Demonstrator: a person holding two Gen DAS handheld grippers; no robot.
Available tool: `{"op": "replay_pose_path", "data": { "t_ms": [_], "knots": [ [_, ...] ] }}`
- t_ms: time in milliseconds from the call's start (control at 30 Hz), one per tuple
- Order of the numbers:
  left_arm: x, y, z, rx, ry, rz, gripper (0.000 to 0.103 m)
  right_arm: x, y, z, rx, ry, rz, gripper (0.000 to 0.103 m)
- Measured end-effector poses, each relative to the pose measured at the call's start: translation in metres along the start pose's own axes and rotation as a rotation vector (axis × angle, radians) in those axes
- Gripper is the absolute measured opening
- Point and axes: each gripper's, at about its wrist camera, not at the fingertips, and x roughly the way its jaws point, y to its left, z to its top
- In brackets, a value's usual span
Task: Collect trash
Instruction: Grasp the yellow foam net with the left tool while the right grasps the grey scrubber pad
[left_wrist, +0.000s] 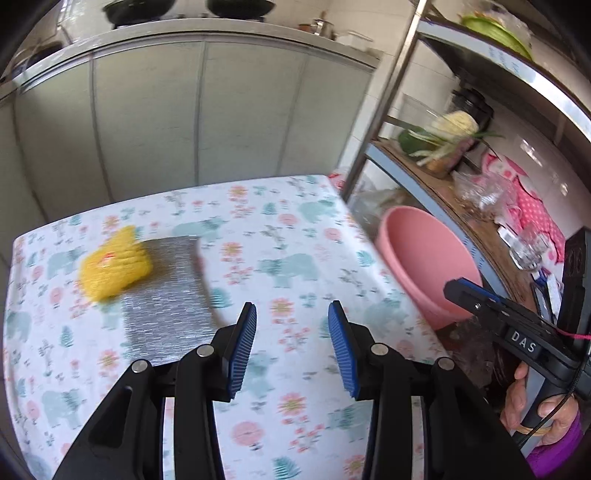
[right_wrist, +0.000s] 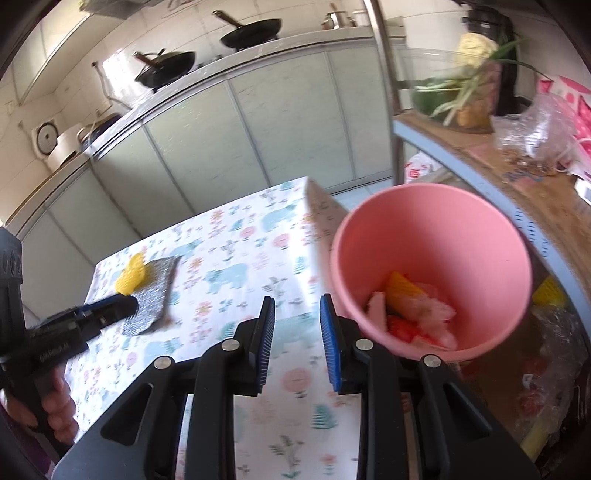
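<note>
Both jaws gape empty: the left gripper (left_wrist: 292, 334) has the yellow wrapper (left_wrist: 115, 267) at ten o'clock; the right gripper (right_wrist: 297, 334) has the pink bin (right_wrist: 432, 236) at two o'clock.

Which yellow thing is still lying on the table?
The yellow mesh piece on the silver pad; the other yellow scrap is inside the pink bucket.

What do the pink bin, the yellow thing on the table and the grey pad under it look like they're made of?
Pink bin: likely moulded plastic, with smooth, matte, evenly coloured walls.
Yellow thing: probably foam or plastic netting; ribbed ridges show, though motion blur leaves it open.
Grey pad: seems to be a woven or metallic-fibre scouring cloth, going by its speckled silver sheen and flat, limp edges on the table.
</note>
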Motion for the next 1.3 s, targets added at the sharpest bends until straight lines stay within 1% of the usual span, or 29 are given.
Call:
{"op": "replay_pose_path", "data": {
  "t_ms": [267, 433, 600, 700, 767, 867, 1000, 1067, 1100, 1133, 1167, 1300],
  "knots": [
    [-0.032, 0.088, 0.003, -0.156, -0.055, 0.139, 0.04, 0.024, 0.045, -0.001, -0.072, 0.057, 0.075, 0.026],
    [-0.029, 0.133, 0.006, -0.247, -0.057, 0.197, 0.04, 0.043, 0.087, 0.006, -0.153, 0.087, 0.151, 0.026],
    [-0.008, 0.159, 0.007, -0.32, -0.024, 0.197, 0.04, 0.06, 0.127, 0.008, -0.244, 0.116, 0.21, 0.027],
    [0.007, 0.168, 0.009, -0.353, -0.001, 0.182, 0.04, 0.073, 0.145, 0.009, -0.269, 0.141, 0.242, 0.033],
    [0.016, 0.172, 0.01, -0.372, 0.01, 0.163, 0.04, 0.082, 0.155, 0.009, -0.279, 0.156, 0.257, 0.034],
    [0.026, 0.173, 0.013, -0.374, 0.021, 0.154, 0.04, 0.095, 0.169, 0.008, -0.293, 0.177, 0.27, 0.035],
    [0.039, 0.173, 0.012, -0.367, 0.039, 0.147, 0.04, 0.114, 0.176, 0.003, -0.3, 0.213, 0.257, 0.036],
    [0.039, 0.171, 0.011, -0.344, 0.019, 0.138, 0.034, 0.123, 0.177, 0.0, -0.297, 0.237, 0.241, 0.037],
    [0.039, 0.169, 0.011, -0.327, 0.013, 0.139, 0.028, 0.126, 0.177, -0.001, -0.294, 0.242, 0.237, 0.037],
    [0.038, 0.166, 0.011, -0.304, 0.006, 0.144, 0.015, 0.128, 0.176, -0.002, -0.29, 0.245, 0.234, 0.037],
    [0.038, 0.164, 0.011, -0.29, 0.003, 0.144, 0.011, 0.131, 0.176, -0.003, -0.288, 0.248, 0.226, 0.037],
    [0.025, 0.162, 0.01, -0.277, -0.024, 0.144, 0.008, 0.138, 0.177, -0.009, -0.286, 0.258, 0.199, 0.037]
  ]
}}
